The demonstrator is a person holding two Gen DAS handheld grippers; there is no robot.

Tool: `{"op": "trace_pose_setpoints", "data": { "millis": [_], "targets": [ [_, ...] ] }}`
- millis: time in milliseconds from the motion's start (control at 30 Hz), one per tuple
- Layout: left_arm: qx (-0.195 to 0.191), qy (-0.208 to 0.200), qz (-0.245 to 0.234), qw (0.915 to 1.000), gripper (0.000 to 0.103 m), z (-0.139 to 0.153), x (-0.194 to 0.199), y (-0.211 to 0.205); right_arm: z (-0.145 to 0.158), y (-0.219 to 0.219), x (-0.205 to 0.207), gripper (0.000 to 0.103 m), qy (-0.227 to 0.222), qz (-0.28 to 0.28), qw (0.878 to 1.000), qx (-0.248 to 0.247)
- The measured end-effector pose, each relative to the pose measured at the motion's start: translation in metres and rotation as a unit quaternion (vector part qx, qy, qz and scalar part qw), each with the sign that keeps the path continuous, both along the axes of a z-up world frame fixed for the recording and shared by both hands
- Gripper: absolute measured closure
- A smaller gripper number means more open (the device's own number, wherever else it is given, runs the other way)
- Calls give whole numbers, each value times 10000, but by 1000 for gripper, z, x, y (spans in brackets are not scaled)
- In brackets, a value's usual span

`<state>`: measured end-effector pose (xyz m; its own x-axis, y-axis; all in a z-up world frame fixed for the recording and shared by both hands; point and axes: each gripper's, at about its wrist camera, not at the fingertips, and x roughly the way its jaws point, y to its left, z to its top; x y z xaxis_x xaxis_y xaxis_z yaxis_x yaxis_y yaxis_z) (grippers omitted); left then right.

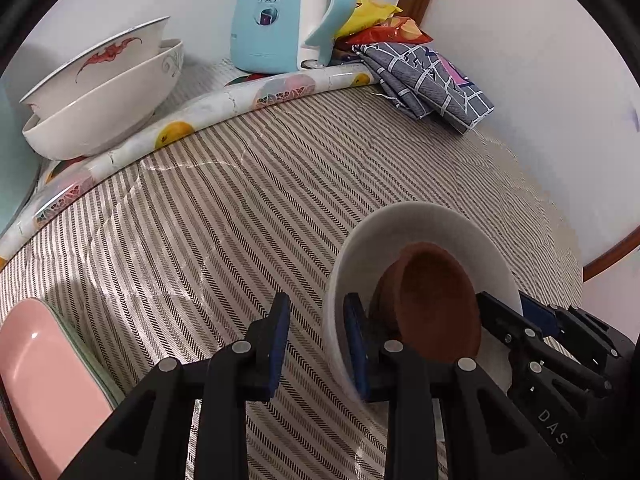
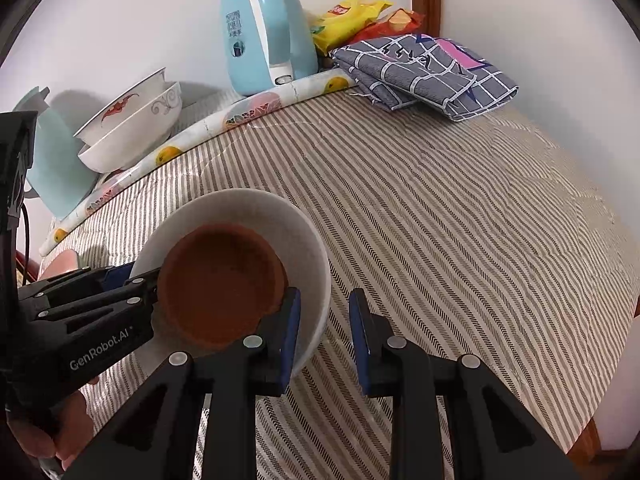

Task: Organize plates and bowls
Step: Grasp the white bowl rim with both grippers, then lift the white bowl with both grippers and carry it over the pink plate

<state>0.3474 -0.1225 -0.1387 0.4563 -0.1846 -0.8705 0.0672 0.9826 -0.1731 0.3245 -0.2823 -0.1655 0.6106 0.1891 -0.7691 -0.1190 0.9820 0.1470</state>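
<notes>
So the white bowl [image 2: 256,216] sat on the striped woven worktop [image 2: 460,220], smooth and round, with a matte brown bowl [image 2: 220,284] nested inside it, tilted. Left claw [image 1: 318,344] was spread wide over the white rim at about 5 o'clock in its own view, one pad inside, one outside. Right claw [image 2: 324,336] was spread too, straddling the rim. Two glossy stacked bowls [image 1: 100,88] sat at 10 o'clock, with a pink plate [image 1: 44,384] at 8.
</notes>
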Motion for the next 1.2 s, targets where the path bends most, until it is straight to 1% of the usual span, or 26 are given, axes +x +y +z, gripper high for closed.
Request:
{"op": "trace_pose_setpoints", "data": {
  "millis": [200,267,433,467,500,567,600,667,833,1000,1200],
  "targets": [
    [-16,-109,40,9999,74,-2,-1,1,-5,0,4,78,30,-26,10000,-22],
    [-27,-134,62,9999,74,-2,-1,1,-7,0,6,75,87,-40,10000,-16],
    [-46,-149,31,9999,74,-2,-1,2,-11,-1,8,76,138,-136,9998,63],
    [-61,-154,42,9999,75,-2,-2,3,-12,-1,8,77,156,-163,9997,104],
    [-106,-159,18,9998,77,-2,-2,2,-12,0,7,81,165,-162,9996,135],
    [-202,-170,-86,9996,84,-1,-3,0,-12,4,6,89,148,-127,9997,125],
    [-246,-164,-146,9995,90,-1,-3,-1,-11,8,6,90,114,-131,9998,2],
    [-231,-157,-130,9995,91,-1,-3,-1,-10,11,5,90,91,-193,9997,-102],
    [-240,-160,-133,9995,91,1,-5,-3,-11,10,1,90,107,-217,9996,-135],
    [-207,-119,-143,9996,91,3,-10,-4,-11,10,-2,91,147,-303,9994,-90],
    [-193,-96,-84,9997,91,5,-19,2,-11,14,-8,91,197,-278,9994,-32]
  ]
}}
